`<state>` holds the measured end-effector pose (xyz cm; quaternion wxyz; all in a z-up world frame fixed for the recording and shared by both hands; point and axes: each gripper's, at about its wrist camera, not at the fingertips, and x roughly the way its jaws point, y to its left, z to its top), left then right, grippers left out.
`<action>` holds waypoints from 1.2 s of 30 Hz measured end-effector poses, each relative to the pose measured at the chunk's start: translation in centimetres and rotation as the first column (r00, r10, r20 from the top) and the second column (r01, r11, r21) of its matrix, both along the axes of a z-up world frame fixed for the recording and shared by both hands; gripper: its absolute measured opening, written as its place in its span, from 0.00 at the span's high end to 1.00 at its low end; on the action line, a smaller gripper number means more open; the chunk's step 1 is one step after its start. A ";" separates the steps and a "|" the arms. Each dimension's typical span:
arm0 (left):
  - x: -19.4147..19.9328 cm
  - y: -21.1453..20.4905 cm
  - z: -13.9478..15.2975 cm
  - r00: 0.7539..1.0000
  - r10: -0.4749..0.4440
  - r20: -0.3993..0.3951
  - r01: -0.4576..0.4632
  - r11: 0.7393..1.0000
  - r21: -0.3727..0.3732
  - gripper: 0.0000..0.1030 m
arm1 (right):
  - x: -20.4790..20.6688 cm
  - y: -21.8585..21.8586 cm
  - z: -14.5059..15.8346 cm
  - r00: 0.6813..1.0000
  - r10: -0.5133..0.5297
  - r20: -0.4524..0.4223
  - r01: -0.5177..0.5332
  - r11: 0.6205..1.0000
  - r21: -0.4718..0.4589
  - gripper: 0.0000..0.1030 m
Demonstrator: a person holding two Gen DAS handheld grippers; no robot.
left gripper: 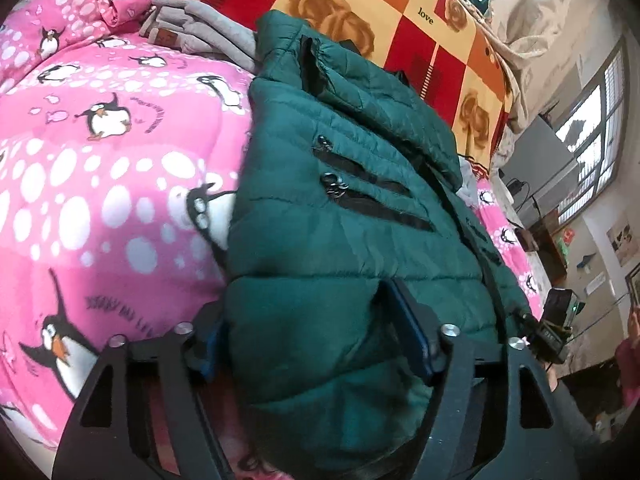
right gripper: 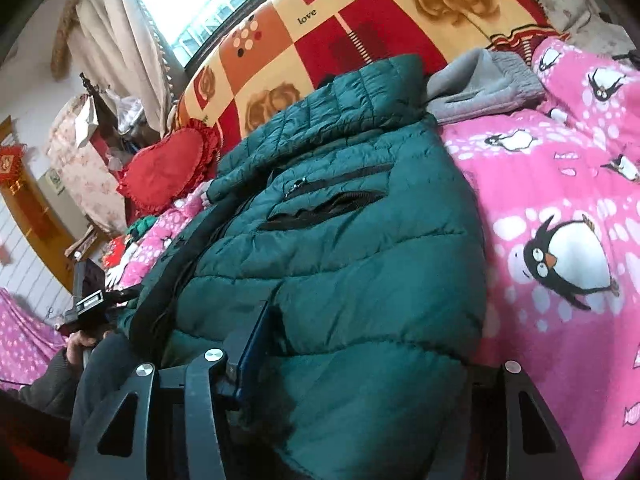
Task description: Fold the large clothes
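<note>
while both tongs (left gripper: 316, 340) (right gripper: 360, 344) clamp the green jacket (left gripper: 340, 216), pink penguin bedding (left gripper: 100, 184) lies beneath.

Both wrist cameras sit close over the green jacket (left gripper: 340, 216) (right gripper: 340, 240), looking along it toward the patterned headboard blanket (left gripper: 400, 12) (right gripper: 360, 20). The left view comes from the jacket's left edge, the right from its right. Both share the pink penguin quilt (left gripper: 100, 160) (right gripper: 560, 200).

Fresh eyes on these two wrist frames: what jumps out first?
The dark green puffer jacket fills the middle of both views, its near hem bunched between the fingers of the left claw and the right claw. It lies on a bright pink penguin quilt, with a red-and-orange rose-print blanket behind.
</note>
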<state>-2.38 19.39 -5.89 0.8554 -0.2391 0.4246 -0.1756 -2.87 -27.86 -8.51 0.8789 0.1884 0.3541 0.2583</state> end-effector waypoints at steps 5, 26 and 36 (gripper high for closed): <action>-0.6 -0.7 2.6 0.993 -0.077 0.087 0.086 0.991 -0.103 0.54 | -0.1 0.0 1.6 0.998 -0.012 0.058 0.012 1.000 -0.003 0.49; 0.1 -1.6 0.0 0.997 -0.073 0.015 0.073 0.997 -0.027 0.72 | -0.2 0.3 0.3 0.994 -0.107 -0.035 0.107 0.994 -0.003 0.50; -0.5 -1.1 -1.1 0.999 0.018 -0.034 -0.021 0.993 -0.114 0.64 | -0.6 0.0 0.7 0.997 -0.074 0.000 0.074 0.997 -0.001 0.60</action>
